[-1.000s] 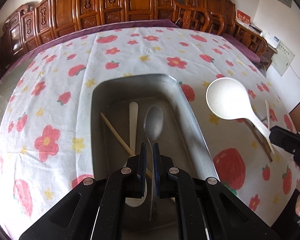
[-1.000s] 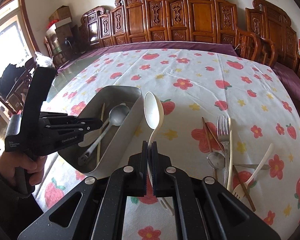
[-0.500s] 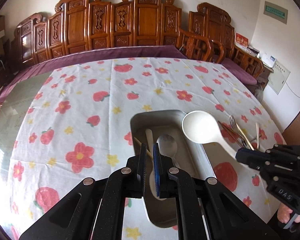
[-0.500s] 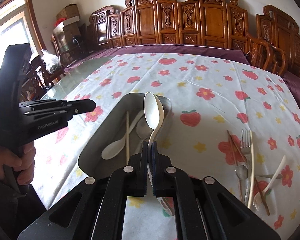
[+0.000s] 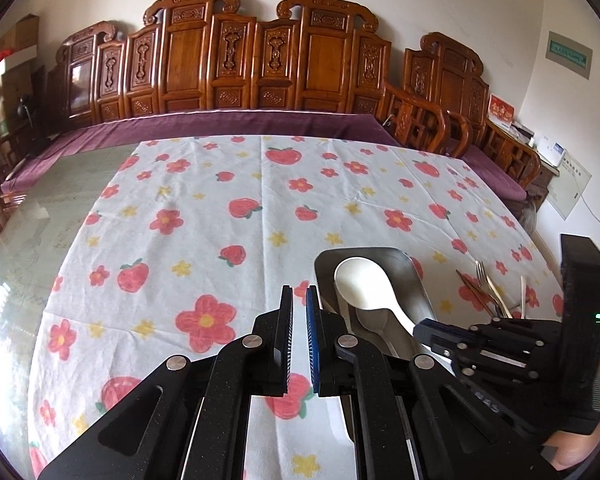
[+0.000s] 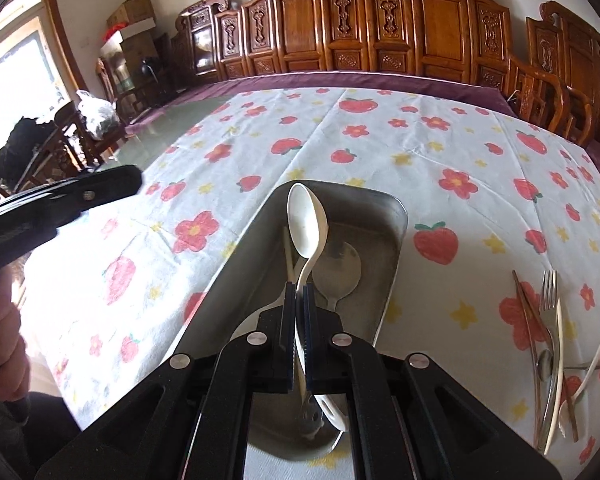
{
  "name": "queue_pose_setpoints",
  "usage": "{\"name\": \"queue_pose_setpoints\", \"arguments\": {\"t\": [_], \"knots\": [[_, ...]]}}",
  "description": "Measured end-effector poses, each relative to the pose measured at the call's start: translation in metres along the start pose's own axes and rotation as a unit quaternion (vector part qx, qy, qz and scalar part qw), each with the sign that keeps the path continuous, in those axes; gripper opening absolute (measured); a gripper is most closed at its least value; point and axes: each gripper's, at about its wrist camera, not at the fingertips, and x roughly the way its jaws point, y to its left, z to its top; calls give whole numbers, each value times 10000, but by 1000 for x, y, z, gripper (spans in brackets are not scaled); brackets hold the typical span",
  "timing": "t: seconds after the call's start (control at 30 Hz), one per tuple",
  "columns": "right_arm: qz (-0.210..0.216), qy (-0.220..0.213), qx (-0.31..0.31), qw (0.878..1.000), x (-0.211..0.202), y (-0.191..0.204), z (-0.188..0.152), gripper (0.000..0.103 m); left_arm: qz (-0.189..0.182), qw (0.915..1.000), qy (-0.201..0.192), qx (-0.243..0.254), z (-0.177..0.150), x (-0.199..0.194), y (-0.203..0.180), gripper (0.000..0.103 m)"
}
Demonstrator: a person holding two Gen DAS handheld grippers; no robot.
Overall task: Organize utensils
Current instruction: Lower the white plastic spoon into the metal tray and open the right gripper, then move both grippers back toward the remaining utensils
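The white spoon (image 6: pixel 306 226) hangs over the metal tray (image 6: pixel 396 216), its bowl toward the tray's far end and its handle pinched in the right claw (image 6: pixel 299 332). Whether it touches anything below cannot be told. Under it, already in the tray, lie a metal spoon (image 6: pixel 338 270), a pale chopstick (image 6: pixel 288 254) and what looks like another white spoon, mostly hidden behind the claw.

So the sorting seems partly done: a few pieces are in, and this spoon is over the tray but not yet let go. To the right of the tray, a loose pile (image 6: pixel 556 344) is left on the flowered cloth of the table (image 6: pixel 440 148): a fork, a small metal spoon, dark chopsticks and pale plastic pieces, crossing one another.

The right claw is closed nearly all the way, both pads tight on the spoon's handle. The left claw (image 5: pixel 299 338) hovers beside the tray, above the cloth, its pads a narrow slit apart with nothing between them.
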Motion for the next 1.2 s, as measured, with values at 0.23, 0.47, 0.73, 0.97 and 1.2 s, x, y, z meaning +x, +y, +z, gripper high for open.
{"name": "queue_pose_setpoints", "arguments": {"t": [0.23, 0.47, 0.73, 0.97, 1.2], "knots": [[122, 130, 347, 9992, 19, -9, 2, 5, 52, 10000, 11, -9, 0, 2, 2, 6], [281, 114, 181, 9994, 14, -3, -4, 8, 45, 10000, 24, 9, -1, 5, 0, 6], [123, -236, 99, 9996, -31, -33, -10, 8, -90, 9997, 41, 245, -6, 8, -27, 6], [-354, -417, 279, 9981, -86, -98, -40, 8, -355, 9980, 89, 515, -15, 12, -69, 22], [-1059, -408, 437, 9926, -118, -165, -76, 8, -539, 9957, 137, 737, -27, 16, -109, 55]]}}
